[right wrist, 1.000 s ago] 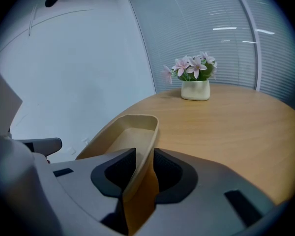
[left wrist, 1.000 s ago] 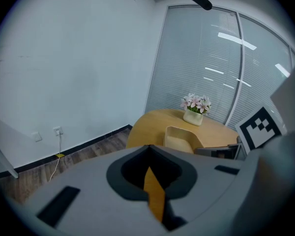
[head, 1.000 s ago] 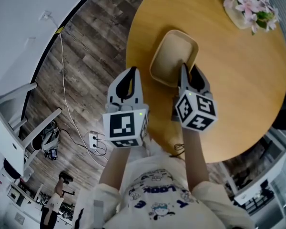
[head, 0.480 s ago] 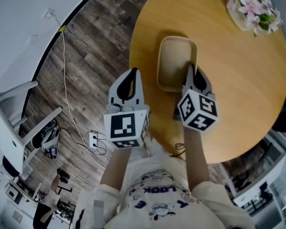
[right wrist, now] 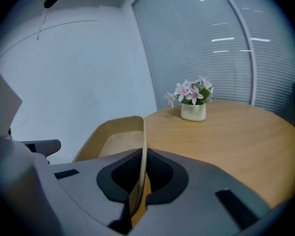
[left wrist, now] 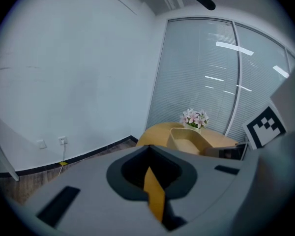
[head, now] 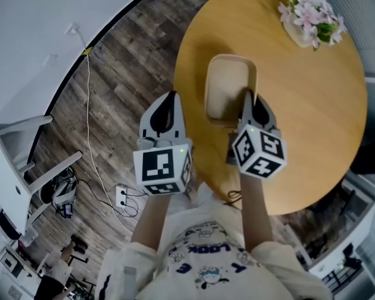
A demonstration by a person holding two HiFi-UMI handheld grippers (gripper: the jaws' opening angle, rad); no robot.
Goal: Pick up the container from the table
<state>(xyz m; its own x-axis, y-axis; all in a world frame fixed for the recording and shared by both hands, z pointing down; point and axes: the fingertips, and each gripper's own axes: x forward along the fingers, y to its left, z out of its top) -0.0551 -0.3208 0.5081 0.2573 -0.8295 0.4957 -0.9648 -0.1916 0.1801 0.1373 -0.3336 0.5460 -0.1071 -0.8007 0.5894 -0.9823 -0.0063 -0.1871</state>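
- Now, the head view: the pale container (head: 228, 89) lies on the near side of the flower pot (head: 306, 27), well apart from it, over the round table (head: 312, 136). The right gripper (head: 249, 105) is clamped on the container's near wall. The left gripper (head: 169, 105) hangs farther from the flower pot, past the table's edge and above the floor (head: 131, 61).
- Left gripper view: its jaws are pressed together with nothing between them (the container shows ahead, just this side of the flower pot).
- Right gripper view: the thin wall runs straight between the closed jaws, and the rest of the container hangs off to one side.
- Judgement: a pinch on one wall will likely let the container tip. Lift slowly and straight up with a steady wrist, and bring the idle left gripper to the opposite rim if it sags.
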